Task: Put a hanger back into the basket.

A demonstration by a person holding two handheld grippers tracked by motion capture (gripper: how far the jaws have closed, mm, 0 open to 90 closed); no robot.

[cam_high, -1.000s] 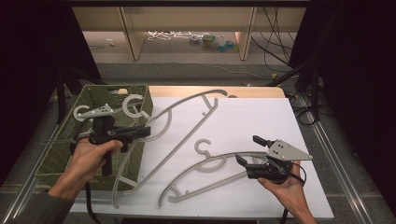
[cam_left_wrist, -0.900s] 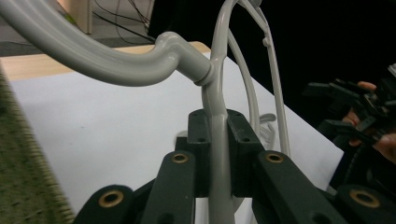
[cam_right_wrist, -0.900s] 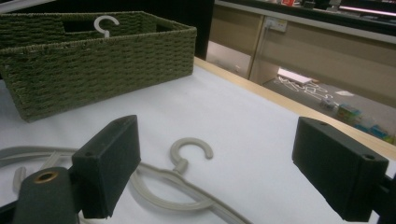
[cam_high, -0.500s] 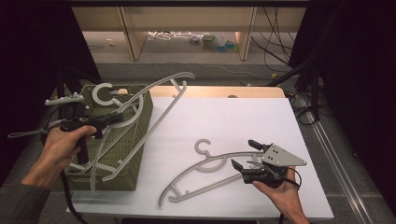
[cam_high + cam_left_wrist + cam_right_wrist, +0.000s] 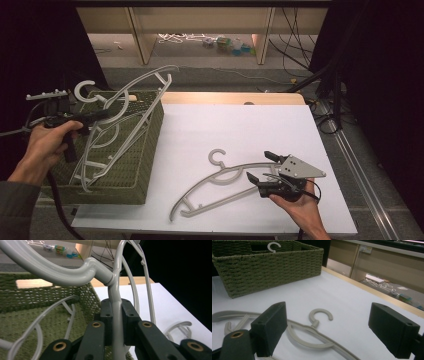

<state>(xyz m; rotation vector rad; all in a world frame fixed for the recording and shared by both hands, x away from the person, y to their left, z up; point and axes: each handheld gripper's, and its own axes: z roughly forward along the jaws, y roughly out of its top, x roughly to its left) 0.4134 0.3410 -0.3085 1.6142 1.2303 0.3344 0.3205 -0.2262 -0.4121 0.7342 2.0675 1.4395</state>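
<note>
White table (image 5: 240,130) carries a green woven basket (image 5: 135,165) at its left. Over it, the left gripper (image 5: 102,115) clamps one grey hanger (image 5: 145,82), tilted; its own view shows another hanger (image 5: 37,322) lying inside. The right gripper (image 5: 260,167), jaws wide, rests low beside a third hanger (image 5: 220,182) flat on the table.
</note>
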